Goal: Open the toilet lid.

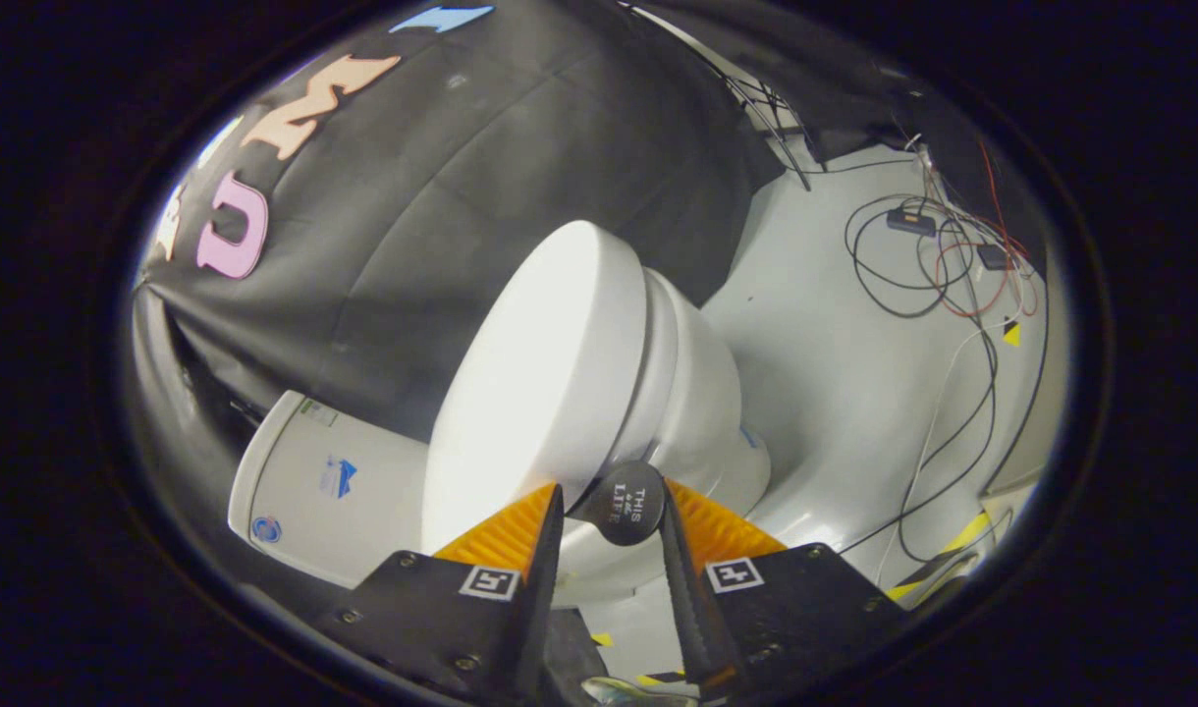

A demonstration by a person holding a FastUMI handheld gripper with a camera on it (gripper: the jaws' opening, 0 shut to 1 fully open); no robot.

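Your gripper point(611, 501) points at the toilet point(687, 393), and its jaws stand apart with the round handle tab point(626, 504) between them, close to both; whether either jaw presses on it cannot be told. That tab sits at the front edge of the toilet lid point(530, 383), which lies just ahead of the jaws, over the bowl. The cistern point(314, 486) stands behind the lid, to your left, against the booth's cloth wall point(481, 187). To the right of the bowl the floor point(825, 373) carries loose cables point(938, 295), well apart from the toilet.
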